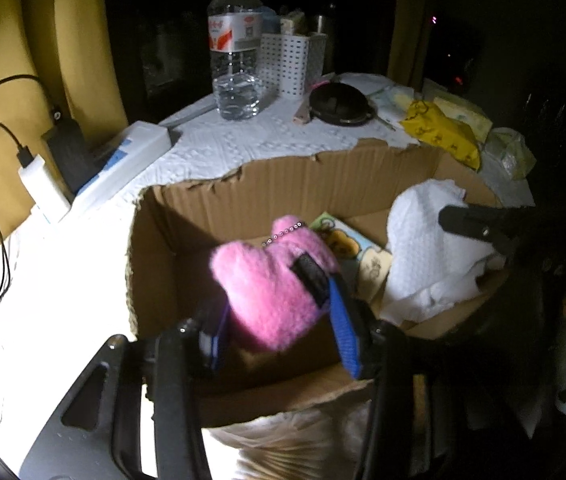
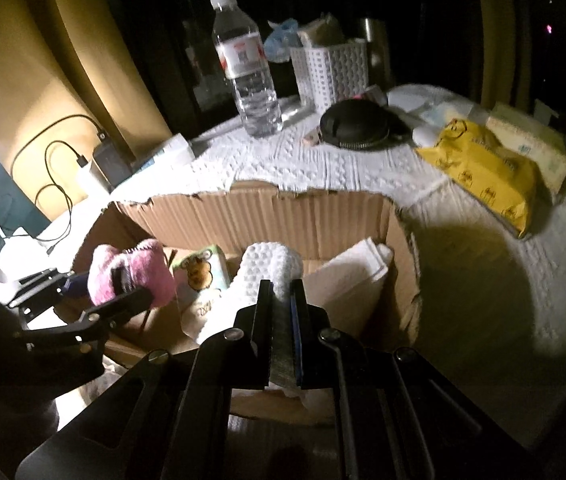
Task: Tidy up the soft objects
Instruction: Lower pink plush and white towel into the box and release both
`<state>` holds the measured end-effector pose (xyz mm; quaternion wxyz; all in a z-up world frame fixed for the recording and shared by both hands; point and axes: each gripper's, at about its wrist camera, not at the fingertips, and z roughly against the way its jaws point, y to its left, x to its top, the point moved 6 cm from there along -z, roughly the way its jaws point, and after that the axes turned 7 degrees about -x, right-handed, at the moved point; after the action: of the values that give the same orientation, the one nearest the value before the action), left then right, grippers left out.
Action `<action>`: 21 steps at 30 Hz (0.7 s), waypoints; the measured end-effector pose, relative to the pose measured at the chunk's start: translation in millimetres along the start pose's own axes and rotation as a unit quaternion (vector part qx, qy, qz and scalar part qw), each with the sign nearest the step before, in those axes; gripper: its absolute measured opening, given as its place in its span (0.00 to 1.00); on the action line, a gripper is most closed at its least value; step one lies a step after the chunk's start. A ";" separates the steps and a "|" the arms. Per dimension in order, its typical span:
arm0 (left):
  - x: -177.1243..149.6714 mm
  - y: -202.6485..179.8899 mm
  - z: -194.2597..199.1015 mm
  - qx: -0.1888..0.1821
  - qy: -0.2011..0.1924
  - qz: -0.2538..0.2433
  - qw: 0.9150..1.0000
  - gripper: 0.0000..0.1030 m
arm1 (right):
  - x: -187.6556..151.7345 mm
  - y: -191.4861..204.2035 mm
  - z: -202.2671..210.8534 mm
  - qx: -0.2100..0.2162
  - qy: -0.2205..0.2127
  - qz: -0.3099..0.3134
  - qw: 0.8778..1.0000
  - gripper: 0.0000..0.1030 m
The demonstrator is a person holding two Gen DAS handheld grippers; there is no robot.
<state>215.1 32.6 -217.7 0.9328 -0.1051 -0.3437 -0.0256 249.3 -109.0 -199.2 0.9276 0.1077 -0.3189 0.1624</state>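
White quilted table cover, cardboard box, dark room, yellow curtains

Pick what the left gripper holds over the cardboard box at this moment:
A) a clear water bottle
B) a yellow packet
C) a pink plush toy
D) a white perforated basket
C: the left gripper has its fingers on either side of the pink plush toy, held above the open cardboard box, while the water bottle stands on the table behind.
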 end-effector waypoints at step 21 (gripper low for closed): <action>7.6 -15.1 34.0 0.005 -0.020 -0.003 1.000 0.67 | -5.7 -2.6 30.5 -0.014 -0.011 -0.004 1.000 0.37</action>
<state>197.5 25.3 -184.9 0.9264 -0.0999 -0.3623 -0.0242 229.1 -121.9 -179.5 0.9260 0.0977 -0.3309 0.1534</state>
